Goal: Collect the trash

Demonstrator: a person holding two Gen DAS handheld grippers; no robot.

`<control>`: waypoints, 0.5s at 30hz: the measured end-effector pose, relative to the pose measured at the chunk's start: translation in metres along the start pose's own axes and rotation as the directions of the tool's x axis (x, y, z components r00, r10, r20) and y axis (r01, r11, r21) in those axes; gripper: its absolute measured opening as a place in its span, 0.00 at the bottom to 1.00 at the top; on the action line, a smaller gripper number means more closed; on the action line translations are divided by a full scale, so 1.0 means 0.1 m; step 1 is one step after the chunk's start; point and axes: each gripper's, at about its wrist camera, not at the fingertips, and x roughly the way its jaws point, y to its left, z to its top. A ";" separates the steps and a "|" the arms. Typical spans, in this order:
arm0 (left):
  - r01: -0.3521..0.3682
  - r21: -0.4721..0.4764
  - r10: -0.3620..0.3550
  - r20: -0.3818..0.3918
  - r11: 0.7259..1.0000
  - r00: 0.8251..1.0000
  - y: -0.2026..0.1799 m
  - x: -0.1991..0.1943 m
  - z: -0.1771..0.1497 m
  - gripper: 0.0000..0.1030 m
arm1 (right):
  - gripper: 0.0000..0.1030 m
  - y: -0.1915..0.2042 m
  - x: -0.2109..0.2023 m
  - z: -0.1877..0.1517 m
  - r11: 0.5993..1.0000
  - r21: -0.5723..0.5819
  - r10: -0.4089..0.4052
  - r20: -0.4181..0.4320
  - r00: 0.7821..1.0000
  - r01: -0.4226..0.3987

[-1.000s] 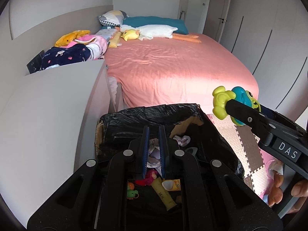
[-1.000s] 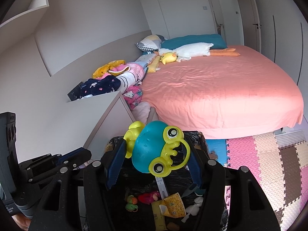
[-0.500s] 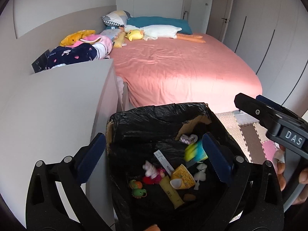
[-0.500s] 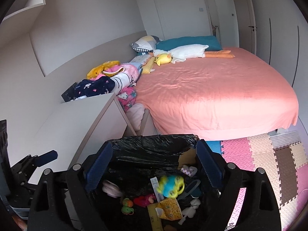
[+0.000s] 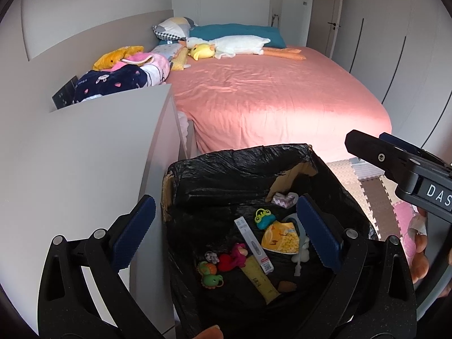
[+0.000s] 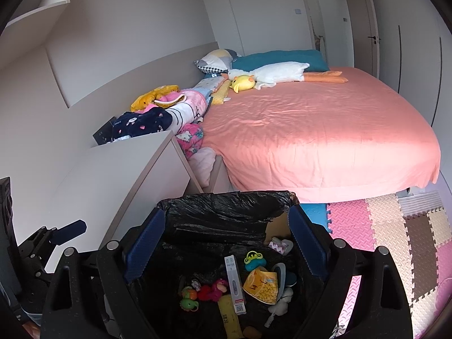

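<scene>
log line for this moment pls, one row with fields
phase: drop done | left gripper: open, empty | right gripper: open, empty | frog toy: in trash bin

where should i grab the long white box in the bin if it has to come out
Grip the white box across its narrow width near the upper, uncovered end, coming straight down from above. It lies flat and long atop the other trash in the bin, so the long sides are free.

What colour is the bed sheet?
The bed sheet is salmon pink, shown best in the right wrist view.
</scene>
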 end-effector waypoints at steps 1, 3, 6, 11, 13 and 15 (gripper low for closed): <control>0.002 0.003 -0.002 0.001 1.000 1.000 0.00 0.00 0.00 0.94 | 0.86 0.01 0.00 0.00 1.000 -0.001 -0.001 0.000 1.000 0.001; 0.005 0.005 -0.005 0.003 1.000 1.000 -0.01 -0.01 -0.01 0.94 | 0.86 0.00 0.00 0.00 1.000 0.001 0.001 0.000 1.000 -0.001; 0.013 -0.001 -0.013 0.006 1.000 1.000 0.00 -0.02 0.00 0.94 | 0.86 0.01 0.00 0.00 1.000 -0.003 0.002 -0.001 1.000 -0.002; 0.020 -0.011 -0.020 0.007 1.000 1.000 0.02 -0.02 -0.01 0.94 | 0.86 0.02 0.00 -0.01 1.000 -0.009 0.001 -0.002 1.000 -0.001; 0.021 -0.010 -0.021 0.006 1.000 1.000 0.01 -0.03 -0.02 0.94 | 0.86 0.02 0.00 -0.01 1.000 -0.011 0.001 -0.003 1.000 -0.001; 0.021 -0.011 -0.021 0.006 1.000 1.000 0.02 -0.03 -0.01 0.94 | 0.86 0.02 0.00 -0.01 1.000 -0.012 0.001 -0.003 1.000 -0.001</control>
